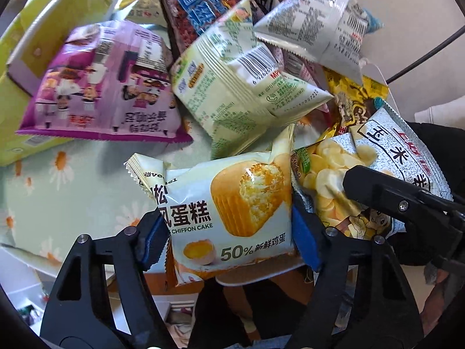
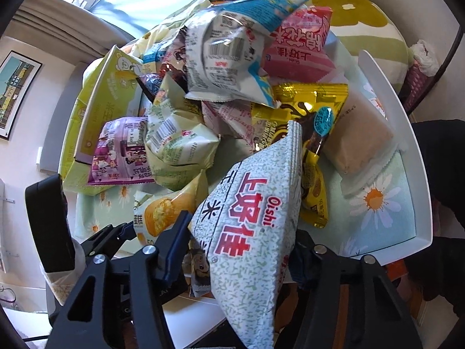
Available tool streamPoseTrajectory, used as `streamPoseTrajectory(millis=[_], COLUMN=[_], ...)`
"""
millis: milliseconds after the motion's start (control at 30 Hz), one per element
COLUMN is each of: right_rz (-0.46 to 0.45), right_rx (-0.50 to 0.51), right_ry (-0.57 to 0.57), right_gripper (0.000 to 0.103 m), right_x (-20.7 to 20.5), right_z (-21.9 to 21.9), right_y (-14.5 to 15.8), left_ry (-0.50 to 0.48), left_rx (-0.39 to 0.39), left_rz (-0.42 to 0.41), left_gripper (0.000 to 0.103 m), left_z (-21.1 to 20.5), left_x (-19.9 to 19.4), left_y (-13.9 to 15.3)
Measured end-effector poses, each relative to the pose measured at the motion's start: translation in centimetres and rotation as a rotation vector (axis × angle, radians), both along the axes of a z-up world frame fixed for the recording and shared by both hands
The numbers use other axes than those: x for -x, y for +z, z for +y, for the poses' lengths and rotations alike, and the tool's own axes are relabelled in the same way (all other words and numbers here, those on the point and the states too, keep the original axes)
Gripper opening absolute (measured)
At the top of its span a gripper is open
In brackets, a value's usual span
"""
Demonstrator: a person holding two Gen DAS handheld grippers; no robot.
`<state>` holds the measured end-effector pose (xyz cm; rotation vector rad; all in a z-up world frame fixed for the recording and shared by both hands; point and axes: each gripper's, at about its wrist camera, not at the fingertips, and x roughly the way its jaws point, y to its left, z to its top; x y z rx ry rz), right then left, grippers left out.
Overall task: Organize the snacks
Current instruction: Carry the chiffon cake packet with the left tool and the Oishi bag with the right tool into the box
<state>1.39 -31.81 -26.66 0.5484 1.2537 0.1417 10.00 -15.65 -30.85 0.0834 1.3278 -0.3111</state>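
- The left gripper [image 1: 229, 229] has its blue pads pressed on both sides of the chiffon cake packet [image 1: 232, 215], at the near edge of the white tray [image 2: 418, 192].
- The right gripper [image 2: 238, 253] is clamped on the Oishi corn chip bag [image 2: 247, 221] (its tail hangs off that same edge).
- Step in hand, as I judge it: picking two snacks from the heap.
- Next: lift both clear without dragging the neighbouring packets.
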Motion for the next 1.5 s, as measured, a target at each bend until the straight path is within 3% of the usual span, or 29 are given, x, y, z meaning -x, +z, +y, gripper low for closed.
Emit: streamPoseTrajectory(millis=[433, 767, 1133, 1333, 1500], right_rz=[-0.074, -0.225, -0.371, -0.391, -0.38], right_rx=[0.006, 0.036, 0.082, 0.09, 0.103], right_ry=[0.056, 0.146, 0.268, 0.279, 0.287], right_gripper=[0.053, 0.052, 0.052, 0.052, 0.052], right_x=[0.1, -2.1, -9.7, -15.1, -19.9], right_z=[1.2, 2.5, 10.1, 15.8, 20.6], right_y=[3.7, 9.5, 16.1, 17.5, 17.1], left_ry=[0.069, 0.157, 0.259, 0.282, 0.269], left_rx=[0.011, 0.042, 0.031, 0.023, 0.02], left_rz=[-0.083, -0.212, -0.342, -0.338, -0.313], left_gripper=[0.071, 0.071, 0.071, 0.071, 0.071], left_z=[2.0, 4.7, 15.0, 21.9, 26.1], left_x=[3.6, 2.6, -3.6, -9.1, -15.1], left_y=[5.5, 10.6, 17.8, 18.8, 18.0])
